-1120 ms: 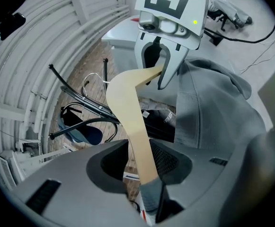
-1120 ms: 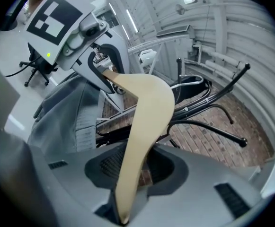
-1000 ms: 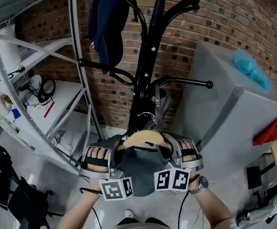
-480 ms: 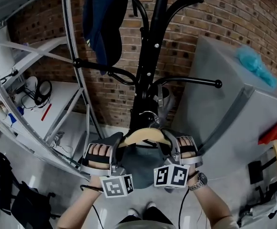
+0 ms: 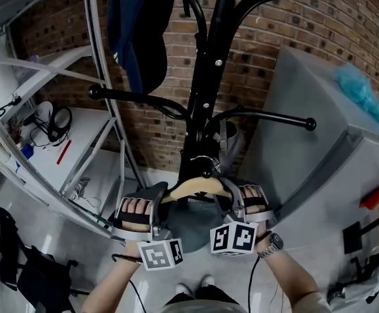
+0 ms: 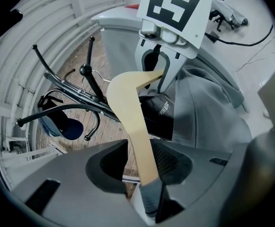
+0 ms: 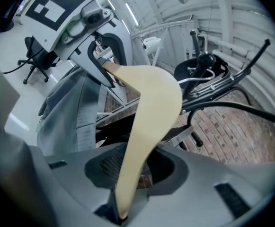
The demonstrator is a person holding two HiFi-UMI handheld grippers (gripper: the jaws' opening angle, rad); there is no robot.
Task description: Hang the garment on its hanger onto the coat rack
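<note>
A pale wooden hanger carries a grey garment that droops below it. My left gripper is shut on the hanger's left end and my right gripper is shut on its right end. In the left gripper view the hanger runs up from my jaws, with the garment to the right. In the right gripper view the hanger rises from my jaws. The metal hook sits close in front of the black coat rack, below its side arms.
A navy cap hangs on an upper left arm of the rack. A straight rack arm with a knob sticks out right. White metal shelving stands at left, a grey cabinet at right, a brick wall behind.
Both grippers have carried the hanger and garment a little lower and closer to the rack's pole. Both grips look the same.
</note>
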